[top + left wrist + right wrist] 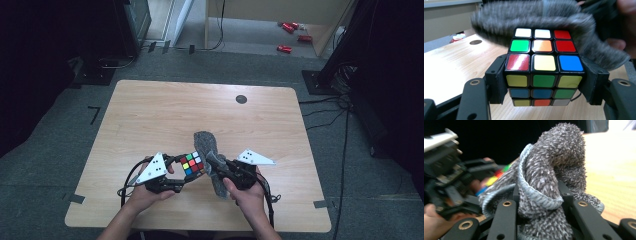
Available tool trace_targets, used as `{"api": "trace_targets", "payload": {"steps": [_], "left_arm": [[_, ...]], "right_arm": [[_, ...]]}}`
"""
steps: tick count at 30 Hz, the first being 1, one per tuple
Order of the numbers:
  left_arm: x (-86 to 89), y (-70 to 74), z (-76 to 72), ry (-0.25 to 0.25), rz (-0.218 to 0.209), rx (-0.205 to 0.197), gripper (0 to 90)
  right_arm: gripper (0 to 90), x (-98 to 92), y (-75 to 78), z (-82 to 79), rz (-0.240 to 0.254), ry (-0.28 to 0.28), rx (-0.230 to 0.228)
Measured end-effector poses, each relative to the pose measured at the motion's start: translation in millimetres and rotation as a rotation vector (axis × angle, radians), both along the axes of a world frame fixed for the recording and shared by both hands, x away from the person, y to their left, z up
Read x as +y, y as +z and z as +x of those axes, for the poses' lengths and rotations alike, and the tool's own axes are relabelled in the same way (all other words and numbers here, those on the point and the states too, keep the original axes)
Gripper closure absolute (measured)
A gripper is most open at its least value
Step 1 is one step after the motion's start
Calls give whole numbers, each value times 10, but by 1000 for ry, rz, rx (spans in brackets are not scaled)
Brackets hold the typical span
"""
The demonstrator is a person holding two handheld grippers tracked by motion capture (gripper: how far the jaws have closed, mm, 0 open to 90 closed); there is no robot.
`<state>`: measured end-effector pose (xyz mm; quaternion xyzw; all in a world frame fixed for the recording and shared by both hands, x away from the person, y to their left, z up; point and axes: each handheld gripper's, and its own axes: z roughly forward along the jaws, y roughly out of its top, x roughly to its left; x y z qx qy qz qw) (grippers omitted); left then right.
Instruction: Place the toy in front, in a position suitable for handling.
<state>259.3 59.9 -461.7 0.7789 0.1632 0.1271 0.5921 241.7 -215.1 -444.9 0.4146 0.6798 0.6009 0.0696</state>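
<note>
Puzzle cube (pixel 544 66) sits clamped in the left gripper (pixel 176 172) above the table's (pixel 150 115) near edge; at its three o'clock the right gripper (pixel 214 162) pinches a grey cloth (pixel 549 185) (blurred) over it. Wiping seems underway; next comes another face.

Bright counter, dark surroundings, soft close-ups

The high view lights the counter (pixel 150 115) evenly from above while the room's sides sink into black; in the left gripper view glare whitens the cube (pixel 544 65) stickers and wood, the grey cloth (pixel 529 15) smears with blur; the right gripper view's background is unfocused
</note>
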Motion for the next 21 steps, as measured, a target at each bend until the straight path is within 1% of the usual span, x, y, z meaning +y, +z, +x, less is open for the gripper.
{"api": "trace_targets", "payload": {"steps": [1,3,4,5,8,10,11,13,14,15,16,17,18,19,21], "left_arm": [[-6,2,-6,-2,-1,-2,349],[-15,13,-21,-3,2,-11,349],[-14,18,-25,-3,-1,-13,349],[-10,23,-24,-1,-5,-13,349],[16,21,0,8,-16,3,349],[19,14,5,16,-11,1,349],[13,11,3,21,2,-8,350],[-8,5,-10,26,25,-22,350],[-13,5,-16,21,23,-21,350],[-13,11,-18,15,12,-14,350],[1,24,-13,2,-14,2,350],[23,41,-5,-12,-54,27,350],[41,57,2,-15,-80,37,350],[50,69,6,-7,-77,30,350],[50,59,6,16,-41,10,349]], "right_arm": [[690,-2,17,-5,0,1,-8],[689,-6,2,6,4,-2,1],[689,-10,-61,34,-1,-7,26],[689,-10,-61,34,-1,-7,26],[690,-8,-146,68,-24,-11,64],[689,1,-127,57,-30,-11,55],[689,3,-96,43,-30,-8,43],[689,2,-18,9,-10,-5,13],[689,4,16,-5,-7,-5,-3],[688,9,38,-14,-12,-7,-14],[687,10,40,-16,-13,-8,-18],[687,6,24,-8,-1,-6,-10],[687,2,-5,2,5,-7,6],[687,1,-38,16,0,-10,13],[687,6,-75,26,-11,-11,32]]}}
